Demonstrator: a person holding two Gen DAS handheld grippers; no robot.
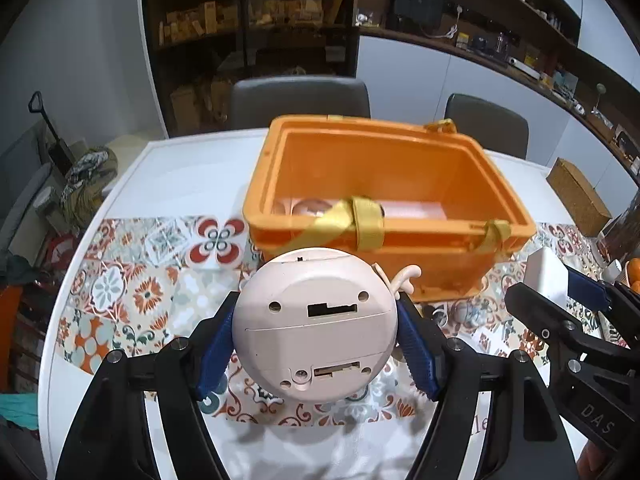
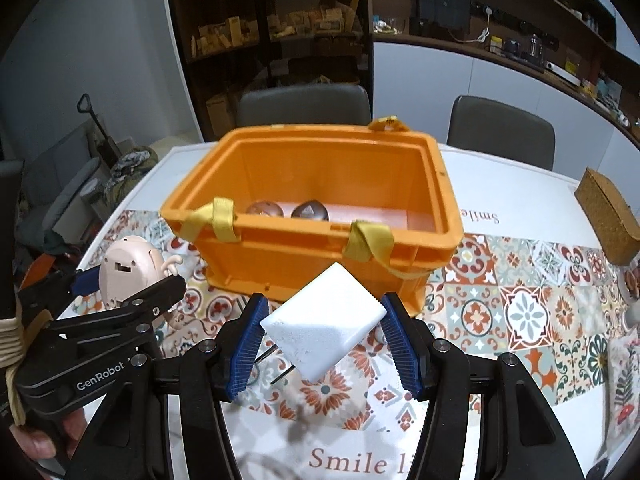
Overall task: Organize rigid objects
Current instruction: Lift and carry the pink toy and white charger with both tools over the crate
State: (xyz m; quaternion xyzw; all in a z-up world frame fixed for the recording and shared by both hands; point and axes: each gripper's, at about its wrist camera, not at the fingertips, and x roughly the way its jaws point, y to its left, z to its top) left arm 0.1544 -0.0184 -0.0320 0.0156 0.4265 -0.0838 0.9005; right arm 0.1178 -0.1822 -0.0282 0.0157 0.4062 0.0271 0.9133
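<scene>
White table [image 2: 516, 184]: patterned tile runner [image 2: 520, 292], orange crate [image 2: 436, 240] on runner, cork block [image 2: 608, 212].

Bright orange crate [image 2: 320, 248] with yellow straps [image 2: 366, 242], pale pink round toy [image 1: 316, 328], plain white block [image 2: 326, 326], blue ribbed pads [image 2: 246, 350], all over an orange-teal floral tile-pattern tablecloth [image 2: 520, 312].

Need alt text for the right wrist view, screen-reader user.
The right gripper holds a white block tilted between its blue pads, just in front of an open orange crate on a tile-patterned table mat. Two brownish round objects lie inside the crate. At left, the left gripper holds a round pink toy.
</scene>
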